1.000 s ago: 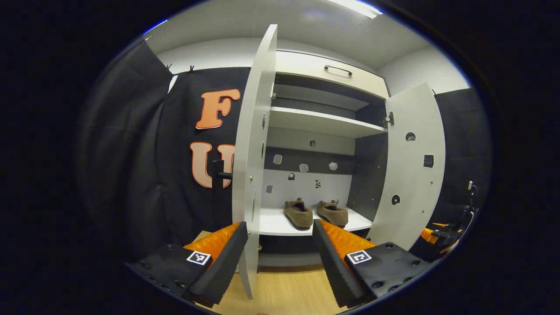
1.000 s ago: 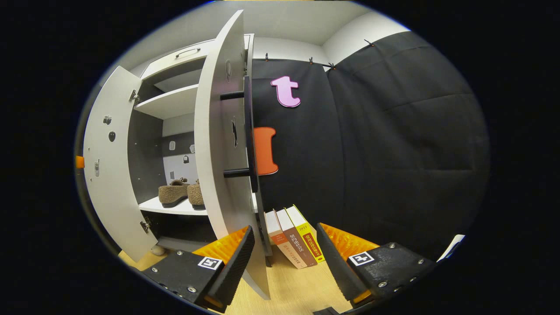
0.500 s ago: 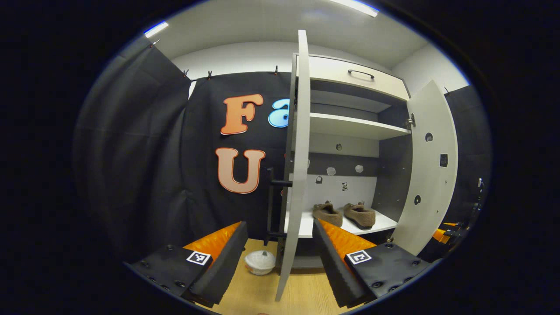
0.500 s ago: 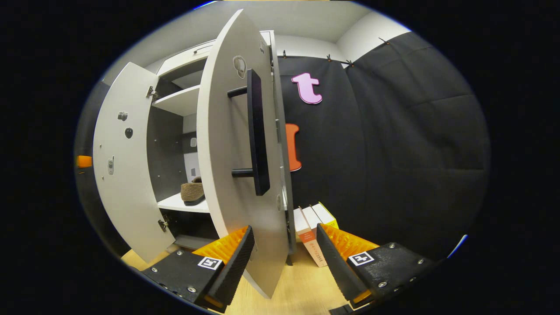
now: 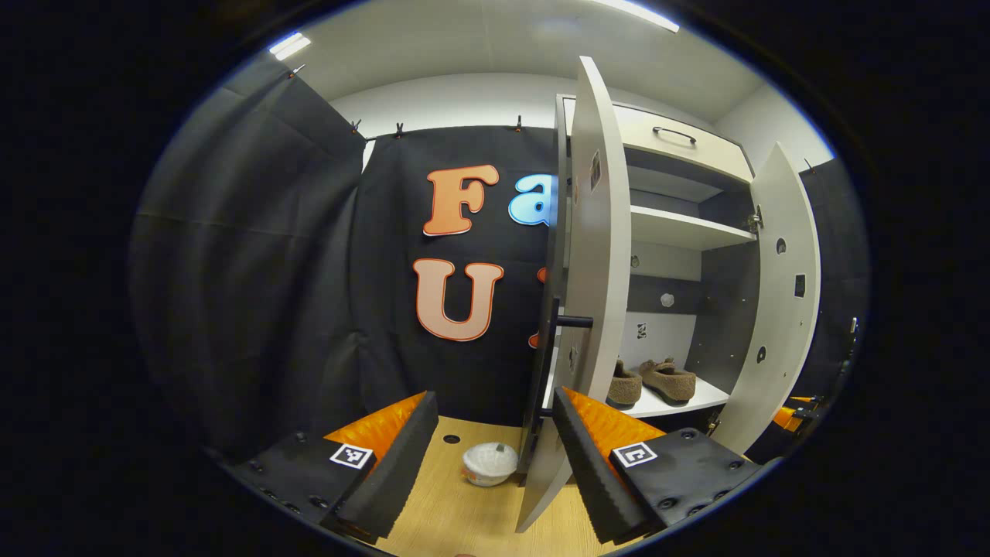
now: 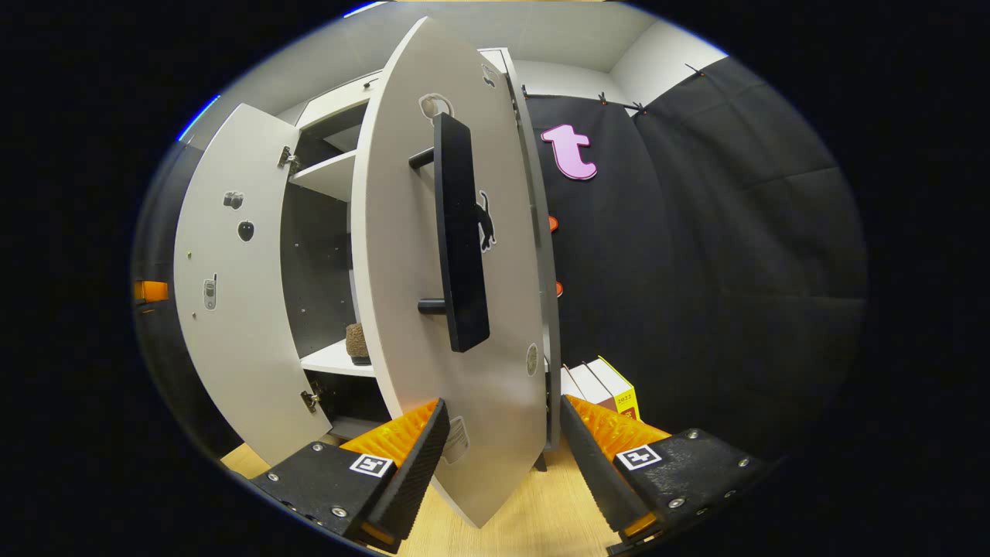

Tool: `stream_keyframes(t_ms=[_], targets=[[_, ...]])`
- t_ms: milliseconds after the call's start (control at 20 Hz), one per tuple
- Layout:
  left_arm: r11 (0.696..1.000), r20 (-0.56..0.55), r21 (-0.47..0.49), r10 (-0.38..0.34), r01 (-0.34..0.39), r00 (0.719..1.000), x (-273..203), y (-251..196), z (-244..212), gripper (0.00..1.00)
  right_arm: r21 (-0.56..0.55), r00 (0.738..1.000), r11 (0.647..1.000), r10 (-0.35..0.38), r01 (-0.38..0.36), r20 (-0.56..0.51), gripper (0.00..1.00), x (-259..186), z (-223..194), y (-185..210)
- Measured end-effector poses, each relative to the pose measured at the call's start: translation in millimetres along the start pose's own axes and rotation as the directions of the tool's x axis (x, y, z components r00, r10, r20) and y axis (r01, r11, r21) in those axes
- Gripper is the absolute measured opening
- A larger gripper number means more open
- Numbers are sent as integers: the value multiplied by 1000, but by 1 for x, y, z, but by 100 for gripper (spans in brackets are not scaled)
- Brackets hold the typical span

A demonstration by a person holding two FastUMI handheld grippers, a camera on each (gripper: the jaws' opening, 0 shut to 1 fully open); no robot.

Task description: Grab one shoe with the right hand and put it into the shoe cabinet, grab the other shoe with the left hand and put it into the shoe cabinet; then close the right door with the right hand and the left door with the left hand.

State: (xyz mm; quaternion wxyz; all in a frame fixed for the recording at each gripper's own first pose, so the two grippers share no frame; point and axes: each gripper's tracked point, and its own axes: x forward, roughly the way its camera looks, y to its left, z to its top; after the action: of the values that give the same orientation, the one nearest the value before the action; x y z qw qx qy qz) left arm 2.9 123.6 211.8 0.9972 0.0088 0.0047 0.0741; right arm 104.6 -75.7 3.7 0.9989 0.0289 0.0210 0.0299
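- In the left gripper view we hold the left gripper (image 5: 489,464) with fingers spread wide and nothing between them; the left door (image 5: 592,294) stands at about 1 o'clock from it, its lower edge just beside the right-hand finger (image 5: 584,464) — whether they touch we cannot tell.
- The left door is upright, its long axis vertical, and we see it almost edge-on, with its black bar handle (image 5: 551,348) on the face turned to 9 o'clock.
- Past the door, at 3 o'clock, the cabinet (image 5: 681,232) is open, and both shoes (image 5: 653,379) lie side by side on its lower shelf (image 5: 681,402), long axes running front to back, toes toward the back wall as far as we can make out.
- The right door (image 5: 777,309) stands open at the far 3 o'clock side.
- A small white lidded pot (image 5: 489,463) sits on the wooden floor (image 5: 448,503) between the fingers in the picture, well beyond them.
- In the right gripper view the right gripper (image 6: 503,464) is also spread and empty — the right door (image 6: 448,294) rises at 12 o'clock just beyond the fingertips, upright, its outer face toward us with the vertical black handle (image 6: 460,232).
- At 9 o'clock the left door (image 6: 232,294) shows its inner face, and one shoe's end (image 6: 357,343) peeks out on the shelf.
- Books (image 6: 607,383) stand on the floor at 2 o'clock, leaning against the black cloth.
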Motion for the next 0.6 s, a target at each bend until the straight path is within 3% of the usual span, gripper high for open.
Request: stream_keyframes(t_ms=[150,350,400,450,500,550,600], targets=[[1000,7,27,-2,2,1000,2,9,-3,94,-5,1000,1000,11,-11,-1,90,9,-1,11],[1000,-19,17,9,-9,1000,9,20,-12,99,13,999,999,35,-35,-4,90,23,-5,24],[1000,-24,8,12,-12,1000,10,23,-17,99,14,999,999,47,-46,-7,82,29,-8,30],[1000,-27,1,18,-18,999,14,27,-18,99,10,998,998,55,-55,-12,82,36,-11,40],[1000,-30,-4,23,-23,999,16,31,-20,99,0,998,998,56,-56,-18,99,43,-12,47],[1000,-35,-7,27,-27,999,18,35,-24,99,-8,999,999,51,-51,-14,91,50,-11,53],[1000,-38,-7,27,-28,999,21,37,-28,94,-12,999,999,49,-49,-3,92,54,-8,57]])
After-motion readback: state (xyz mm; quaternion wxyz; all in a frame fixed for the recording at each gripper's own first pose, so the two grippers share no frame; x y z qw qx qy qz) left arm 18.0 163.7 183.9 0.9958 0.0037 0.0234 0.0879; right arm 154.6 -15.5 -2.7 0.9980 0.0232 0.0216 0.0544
